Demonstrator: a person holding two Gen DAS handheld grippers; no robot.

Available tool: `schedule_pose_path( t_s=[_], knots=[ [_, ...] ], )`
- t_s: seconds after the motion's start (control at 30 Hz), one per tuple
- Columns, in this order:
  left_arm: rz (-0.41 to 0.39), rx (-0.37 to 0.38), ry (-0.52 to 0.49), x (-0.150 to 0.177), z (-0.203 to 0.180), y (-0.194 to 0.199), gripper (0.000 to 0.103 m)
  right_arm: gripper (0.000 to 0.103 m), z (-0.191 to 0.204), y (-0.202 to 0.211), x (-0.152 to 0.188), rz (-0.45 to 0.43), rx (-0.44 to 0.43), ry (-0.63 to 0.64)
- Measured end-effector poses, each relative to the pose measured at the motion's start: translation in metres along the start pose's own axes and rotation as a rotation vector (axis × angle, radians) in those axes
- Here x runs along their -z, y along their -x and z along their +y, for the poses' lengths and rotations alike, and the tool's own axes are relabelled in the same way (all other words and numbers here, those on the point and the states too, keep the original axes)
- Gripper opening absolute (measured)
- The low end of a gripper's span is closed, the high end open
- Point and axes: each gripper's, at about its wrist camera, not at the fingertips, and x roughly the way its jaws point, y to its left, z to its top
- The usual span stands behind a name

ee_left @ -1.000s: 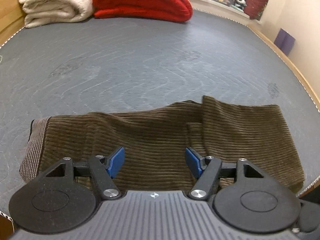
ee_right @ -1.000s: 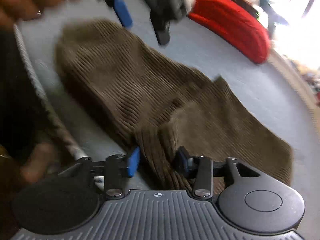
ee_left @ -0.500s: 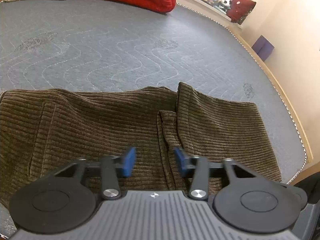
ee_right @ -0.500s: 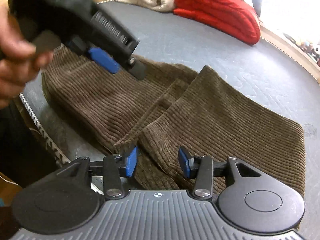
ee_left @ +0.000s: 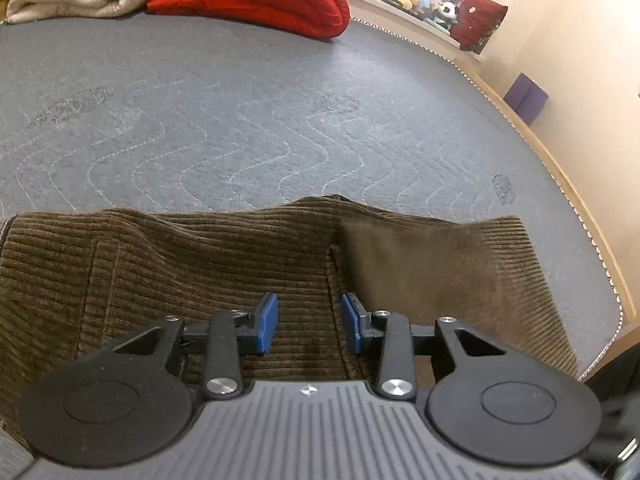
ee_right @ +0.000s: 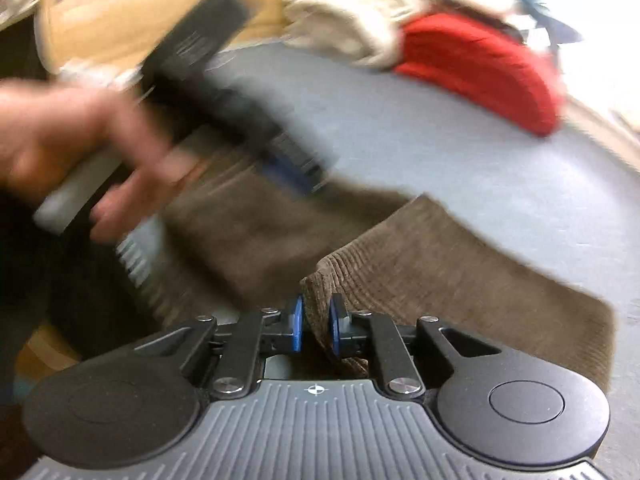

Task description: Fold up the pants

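Grey quilted mattress (ee_left: 280,120) carries the brown corduroy pants (ee_left: 200,264), spread along its near edge with one part already lapped over the rest. The right gripper (ee_right: 316,326) is clenched on a raised ridge of the cloth at that overlap. The left gripper (ee_left: 308,322) hovers over the pants with its jaws apart, holding nothing. To fold cleanly, the person would do well to pinch the matching edge with the left, lift both sides level, and carry the layer over without dragging the cloth beneath.
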Motion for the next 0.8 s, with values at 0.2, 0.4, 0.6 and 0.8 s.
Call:
schedule_pose_path(
  t_s=[0.2,0.4,0.6,0.8],
  knots=[
    [0.003,0.017,-0.014,0.002,-0.012,-0.001,0.040,0.039,0.016,-0.019,0.018,0.010,0.129,0.042],
    [0.034,0.005,0.003,0.002,-0.013,-0.012,0.041,0.061,0.007,-0.028,0.027,0.027,0.159,0.039],
    [0.072,0.026,0.099,0.005,-0.005,-0.024,0.045,0.055,0.030,-0.053,0.032,0.069,0.208,0.210],
    [-0.002,0.020,0.144,-0.003,-0.001,-0.020,0.045,0.025,0.002,-0.023,0.014,-0.067,0.239,0.035]
  ],
)
